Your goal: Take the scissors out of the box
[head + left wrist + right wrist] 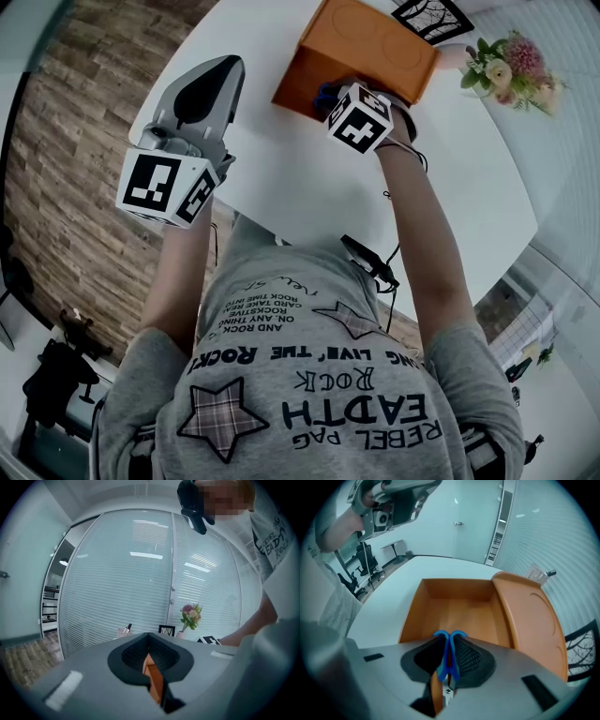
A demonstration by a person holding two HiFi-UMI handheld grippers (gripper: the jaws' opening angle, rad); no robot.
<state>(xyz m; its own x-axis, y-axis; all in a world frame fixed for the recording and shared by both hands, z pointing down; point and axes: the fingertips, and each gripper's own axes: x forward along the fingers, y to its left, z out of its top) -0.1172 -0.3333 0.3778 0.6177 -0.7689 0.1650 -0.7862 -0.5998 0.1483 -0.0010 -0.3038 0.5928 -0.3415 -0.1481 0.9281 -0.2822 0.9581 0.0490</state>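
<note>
An orange box (366, 47) stands open on the white table (309, 187), its lid (529, 616) folded back to the right. In the right gripper view the box's inside (459, 606) lies just beyond the jaws. My right gripper (449, 641) points steeply down at the near edge of the box (328, 98) and is shut on the blue handles of the scissors (449, 653); the blades are hidden. A bit of blue shows beside the marker cube in the head view. My left gripper (220, 70) hangs apart at the left over the table edge, shut and holding nothing (149, 653).
A vase of flowers (506, 70) and a small picture frame (431, 17) stand at the far side of the table, behind the box. A cup with pens (125, 631) stands further along. Wooden floor (84, 141) lies left of the table edge.
</note>
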